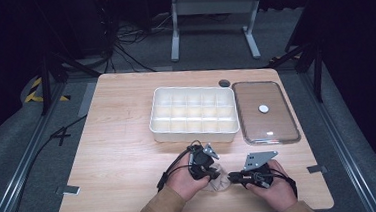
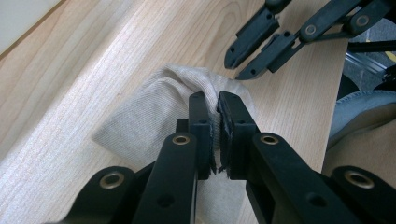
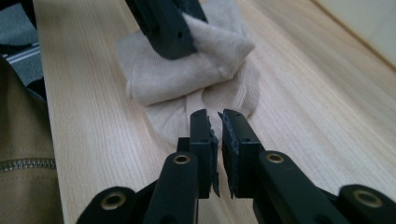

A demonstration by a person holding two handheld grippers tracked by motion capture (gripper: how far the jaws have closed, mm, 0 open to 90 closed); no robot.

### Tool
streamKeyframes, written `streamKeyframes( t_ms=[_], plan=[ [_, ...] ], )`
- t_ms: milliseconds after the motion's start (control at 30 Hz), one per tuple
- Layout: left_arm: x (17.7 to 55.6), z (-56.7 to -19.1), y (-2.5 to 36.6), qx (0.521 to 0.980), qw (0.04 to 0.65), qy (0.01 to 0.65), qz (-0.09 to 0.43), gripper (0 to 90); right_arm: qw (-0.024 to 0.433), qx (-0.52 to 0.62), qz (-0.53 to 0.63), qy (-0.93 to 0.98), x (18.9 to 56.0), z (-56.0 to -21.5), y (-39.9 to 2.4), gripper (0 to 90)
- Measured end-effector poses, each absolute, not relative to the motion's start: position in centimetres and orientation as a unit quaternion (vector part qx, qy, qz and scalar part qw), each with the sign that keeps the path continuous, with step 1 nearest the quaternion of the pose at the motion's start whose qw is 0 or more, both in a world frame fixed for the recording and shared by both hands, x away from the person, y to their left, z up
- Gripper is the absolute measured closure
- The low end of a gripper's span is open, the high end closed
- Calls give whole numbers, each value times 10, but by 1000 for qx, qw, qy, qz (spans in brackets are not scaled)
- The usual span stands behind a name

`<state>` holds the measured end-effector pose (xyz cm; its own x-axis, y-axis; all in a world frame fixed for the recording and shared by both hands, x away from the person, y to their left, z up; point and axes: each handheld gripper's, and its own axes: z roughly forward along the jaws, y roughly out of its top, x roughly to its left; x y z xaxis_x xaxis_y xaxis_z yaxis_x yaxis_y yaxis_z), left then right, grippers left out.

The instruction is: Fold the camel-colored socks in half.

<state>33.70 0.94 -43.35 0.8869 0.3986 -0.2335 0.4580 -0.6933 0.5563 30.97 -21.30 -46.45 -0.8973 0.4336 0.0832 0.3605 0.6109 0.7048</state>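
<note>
Left gripper (image 2: pixel 212 105) fingers pinched tight on a fold of the beige sock (image 2: pixel 154 112), right gripper (image 3: pixel 214 122) fingers nearly closed with nothing between them, just short of the sock's edge, sock bunched on the wooden table (image 1: pixel 123 140) near the front edge, white compartment tray (image 1: pixel 194 113) and clear lid (image 1: pixel 265 111) behind.

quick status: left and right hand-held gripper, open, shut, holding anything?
Left hand-held gripper: shut on the beige cloth.
Right hand-held gripper: shut, empty, tips just short of the cloth.
</note>
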Motion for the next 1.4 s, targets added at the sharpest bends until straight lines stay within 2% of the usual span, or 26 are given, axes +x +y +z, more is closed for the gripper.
streamKeyframes(
  t_ms=[100, 433, 533, 700, 800, 1033, 1233, 1400],
  plan=[
    [337, -434, 10, 915, 323, 236, -51, 824, 46, 221, 371, 901, 310, -466, -213, 863],
    [337, -425, 17, 893, 375, 236, -82, 668, 49, 221, 371, 901, 309, -462, -218, 861],
    [335, -421, 20, 892, 379, 237, -66, 650, 57, 228, 376, 897, 310, -457, -225, 860],
    [334, -415, 32, 894, 374, 240, -52, 694, 67, 235, 387, 889, 309, -449, -232, 870],
    [334, -416, 41, 903, 355, 240, -35, 753, 78, 234, 407, 879, 308, -440, -232, 876],
    [331, -425, 52, 919, 317, 231, -30, 823, 76, 197, 447, 869, 302, -425, -202, 874],
    [328, -432, 49, 926, 304, 220, -41, 840, 53, 183, 447, 874, 303, -435, -177, 854],
    [327, -434, 48, 926, 305, 217, -43, 839, 58, 187, 431, 881, 306, -441, -178, 847]
  ],
)
